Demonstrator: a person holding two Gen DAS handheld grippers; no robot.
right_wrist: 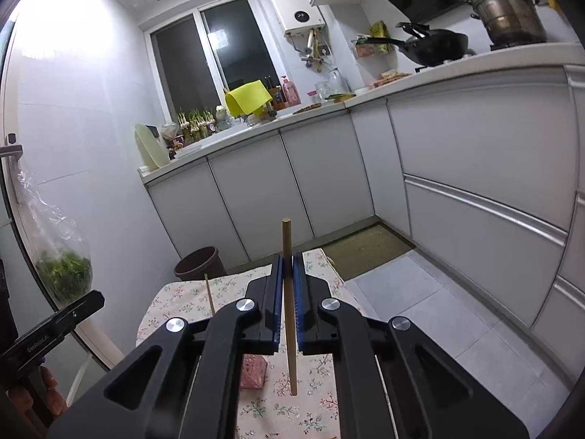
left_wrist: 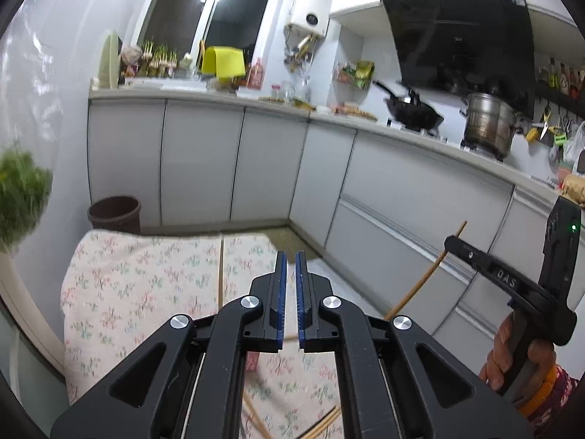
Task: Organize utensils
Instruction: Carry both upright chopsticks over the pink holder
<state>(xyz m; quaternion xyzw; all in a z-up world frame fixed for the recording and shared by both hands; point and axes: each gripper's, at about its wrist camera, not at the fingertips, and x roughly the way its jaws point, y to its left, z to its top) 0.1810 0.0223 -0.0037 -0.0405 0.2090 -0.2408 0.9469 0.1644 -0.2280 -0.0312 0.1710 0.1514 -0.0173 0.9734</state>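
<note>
The right gripper has its jaws clamped on a slim wooden chopstick, upright between them; the left gripper, jaws nearly closed, holds nothing.

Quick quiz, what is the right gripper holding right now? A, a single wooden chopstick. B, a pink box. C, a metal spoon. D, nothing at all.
A: in the right wrist view, the right gripper has its blue pads closed on a single wooden chopstick, which sticks out above and below the jaws.
</note>
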